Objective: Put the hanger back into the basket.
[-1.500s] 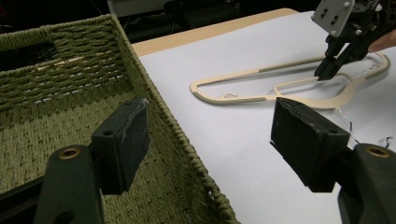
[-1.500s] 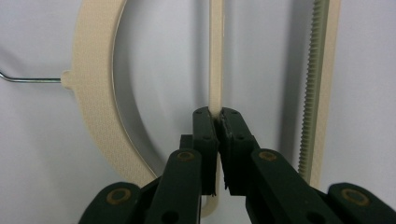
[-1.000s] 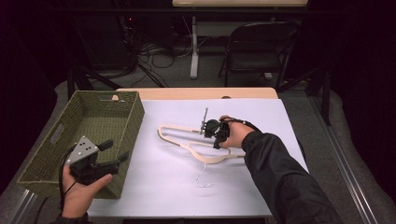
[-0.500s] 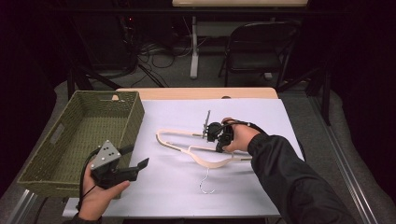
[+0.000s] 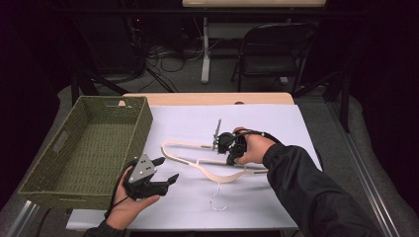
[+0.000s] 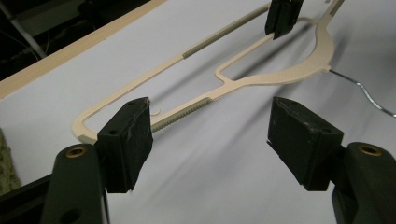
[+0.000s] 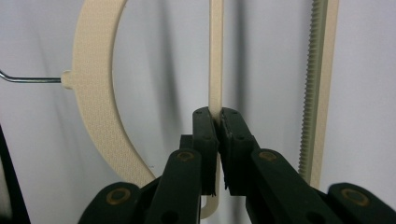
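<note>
Two grippers are seen: the left gripper (image 5: pixel 165 170), jaws wide and empty, has been shifted from the basket (image 5: pixel 59 170) at lower left toward centre frame; the right gripper (image 5: pixel 217 136) stays clamped on the cream hanger (image 5: pixel 222 176), lying mid-table.

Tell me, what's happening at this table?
A person works with a hand-held gripper in each hand. The right gripper has its jaws shut on a thin inner bar of a cream plastic hanger, which lies on the white table. The left gripper, jaws open and holding nothing, points toward the hanger's near end. A green woven basket sits at the left.
</note>
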A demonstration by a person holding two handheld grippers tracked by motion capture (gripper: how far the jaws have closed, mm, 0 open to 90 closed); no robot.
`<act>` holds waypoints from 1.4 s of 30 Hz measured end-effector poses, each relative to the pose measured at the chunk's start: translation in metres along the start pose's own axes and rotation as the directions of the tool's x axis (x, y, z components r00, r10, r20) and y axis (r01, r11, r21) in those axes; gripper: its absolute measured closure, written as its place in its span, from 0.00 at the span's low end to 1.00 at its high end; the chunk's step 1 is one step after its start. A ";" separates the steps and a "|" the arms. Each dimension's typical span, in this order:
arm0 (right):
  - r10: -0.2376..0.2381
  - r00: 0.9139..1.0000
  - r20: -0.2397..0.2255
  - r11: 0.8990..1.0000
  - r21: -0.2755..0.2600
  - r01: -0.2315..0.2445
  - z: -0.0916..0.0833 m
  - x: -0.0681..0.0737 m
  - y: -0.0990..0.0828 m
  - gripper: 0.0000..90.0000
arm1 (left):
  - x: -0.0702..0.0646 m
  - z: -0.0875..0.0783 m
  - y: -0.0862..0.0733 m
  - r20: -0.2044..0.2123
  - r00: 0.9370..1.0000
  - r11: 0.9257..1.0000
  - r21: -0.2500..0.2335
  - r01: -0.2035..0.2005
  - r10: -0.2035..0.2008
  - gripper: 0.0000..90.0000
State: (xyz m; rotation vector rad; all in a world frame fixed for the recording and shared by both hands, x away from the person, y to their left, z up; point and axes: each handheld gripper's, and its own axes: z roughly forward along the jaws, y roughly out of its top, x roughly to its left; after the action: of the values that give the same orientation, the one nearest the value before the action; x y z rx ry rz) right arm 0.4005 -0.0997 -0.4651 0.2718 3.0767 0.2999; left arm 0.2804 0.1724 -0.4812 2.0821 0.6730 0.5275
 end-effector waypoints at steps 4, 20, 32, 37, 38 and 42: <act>0.000 1.000 -0.003 1.000 0.003 0.000 0.000 0.002 0.001 0.95 | -0.006 0.010 -0.001 -0.007 0.999 0.999 0.025 -0.048 0.048 0.33; -0.001 1.000 -0.027 1.000 0.002 0.001 0.001 0.007 0.004 0.95 | -0.022 0.046 0.001 -0.057 0.958 0.957 0.096 -0.273 0.279 0.34; -0.009 0.999 -0.043 1.000 0.000 0.009 0.002 0.010 0.007 0.95 | -0.028 0.068 0.002 -0.038 0.921 0.914 0.149 -0.377 0.387 0.36; -0.011 0.999 -0.046 1.000 0.000 0.011 0.002 0.011 0.008 0.95 | -0.028 0.075 0.004 -0.023 0.915 0.906 0.146 -0.396 0.403 0.38; -0.012 0.999 -0.047 1.000 0.001 0.012 0.002 0.011 0.008 0.95 | -0.029 0.076 0.004 -0.022 0.913 0.906 0.141 -0.400 0.406 0.38; -0.017 0.999 -0.050 1.000 0.001 0.017 0.003 0.013 0.009 0.95 | -0.029 0.079 0.005 -0.011 0.914 0.906 0.139 -0.400 0.405 0.39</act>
State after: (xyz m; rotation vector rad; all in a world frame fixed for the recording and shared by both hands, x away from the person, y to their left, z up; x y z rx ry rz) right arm 0.3899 -0.0877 -0.4662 0.2417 3.1268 0.3085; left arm 0.3057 0.1043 -0.5232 2.3582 0.2998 0.7736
